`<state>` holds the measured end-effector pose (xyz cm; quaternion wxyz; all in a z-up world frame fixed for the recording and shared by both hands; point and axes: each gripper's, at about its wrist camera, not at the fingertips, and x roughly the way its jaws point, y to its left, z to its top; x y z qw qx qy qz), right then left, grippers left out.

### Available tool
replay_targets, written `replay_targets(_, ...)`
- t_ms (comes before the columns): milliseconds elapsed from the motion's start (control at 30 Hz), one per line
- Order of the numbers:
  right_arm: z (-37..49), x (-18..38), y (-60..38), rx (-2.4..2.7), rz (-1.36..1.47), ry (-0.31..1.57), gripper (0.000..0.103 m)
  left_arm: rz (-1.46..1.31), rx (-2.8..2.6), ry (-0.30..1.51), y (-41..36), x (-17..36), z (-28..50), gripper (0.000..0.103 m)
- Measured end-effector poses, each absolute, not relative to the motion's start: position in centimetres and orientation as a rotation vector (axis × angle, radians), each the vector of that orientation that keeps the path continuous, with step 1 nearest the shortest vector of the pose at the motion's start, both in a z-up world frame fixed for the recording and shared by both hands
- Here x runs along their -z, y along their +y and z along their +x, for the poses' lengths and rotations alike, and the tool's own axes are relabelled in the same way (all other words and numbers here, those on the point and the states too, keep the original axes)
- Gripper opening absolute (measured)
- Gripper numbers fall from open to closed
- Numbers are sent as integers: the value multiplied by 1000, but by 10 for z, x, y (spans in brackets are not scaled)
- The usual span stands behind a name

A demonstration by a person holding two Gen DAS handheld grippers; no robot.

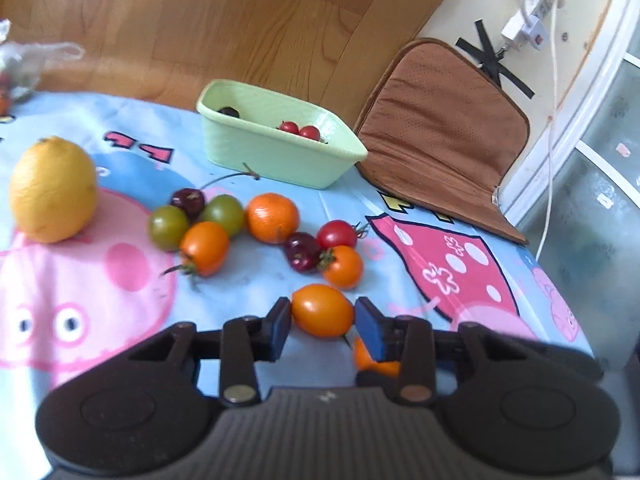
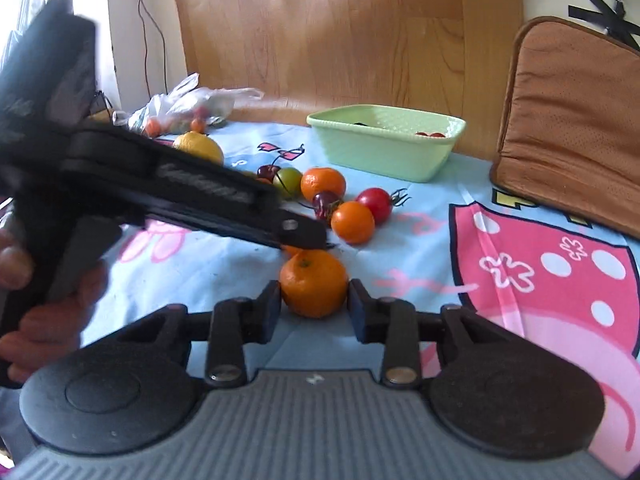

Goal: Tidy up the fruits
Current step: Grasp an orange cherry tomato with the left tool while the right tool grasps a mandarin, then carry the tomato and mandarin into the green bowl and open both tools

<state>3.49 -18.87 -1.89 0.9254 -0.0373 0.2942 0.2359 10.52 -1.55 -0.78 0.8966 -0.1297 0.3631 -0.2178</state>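
I see the left gripper (image 1: 322,322) low in the left wrist view, its pads pinching an oval orange tomato (image 1: 322,316) from both sides. Just under its right pad a mandarin (image 1: 374,358) shows only in part.

In the right wrist view the right gripper (image 2: 314,308) has that mandarin (image 2: 313,288) between its pads, both pads touching its sides. The left tool (image 2: 160,184) crosses the left half of this view, a hand (image 2: 36,300) on its handle at the lower left edge.

The loose fruit lies on a blue cartoon cloth (image 1: 248,280). Mid-frame in the left view I note a cluster: a dark cherry (image 1: 188,202), two green tomatoes (image 1: 169,227), an orange tomato (image 1: 204,247) and a second mandarin (image 1: 273,218), each touching a neighbour. To its right sit a second cherry (image 1: 302,256), a red tomato (image 1: 337,234) and a round orange tomato (image 1: 343,266), close together. A lemon (image 1: 53,189) stands apart at the left.

The green tub (image 1: 276,152) is above centre, holding two red tomatoes (image 1: 299,130) and a dark fruit (image 1: 229,113). A brown cushion (image 1: 444,136) lies to its right. A plastic bag (image 2: 188,106) with more fruit lies at upper left of the right view.
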Motion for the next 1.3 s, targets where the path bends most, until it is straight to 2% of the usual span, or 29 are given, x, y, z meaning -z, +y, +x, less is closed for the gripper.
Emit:
replay_targets(300,32,21,-181,-468,-116,585,40,-279,425,734,17,14,68,38)
replay_targets(367,30,21,-179,-467,-134,580,41,-265,420,725,15,12,66,51)
replay_targets(433,29,22,-179,-462,-142,577,42,-233,412,694,12,8,61,57)
replay_targets(667,29,22,-182,-444,-130,579,44,-178,397,650,9,9,60,59)
replay_targets(733,29,22,-182,-437,-124,579,44,-168,395,646,6,12,64,58)
replay_targets(800,30,22,-184,-434,-109,579,44,-160,411,654,3,15,69,52)
replay_targets(867,32,21,-185,-425,-95,581,44,-137,420,638,-1,20,68,41)
replay_targets(933,34,22,-182,-425,-103,591,44,-139,431,628,-1,21,65,37)
replay_targets(1033,33,23,-177,-423,-137,584,40,-183,441,626,6,23,65,36)
replay_targets(1300,36,23,-178,-422,-117,587,39,-227,451,616,13,22,65,36)
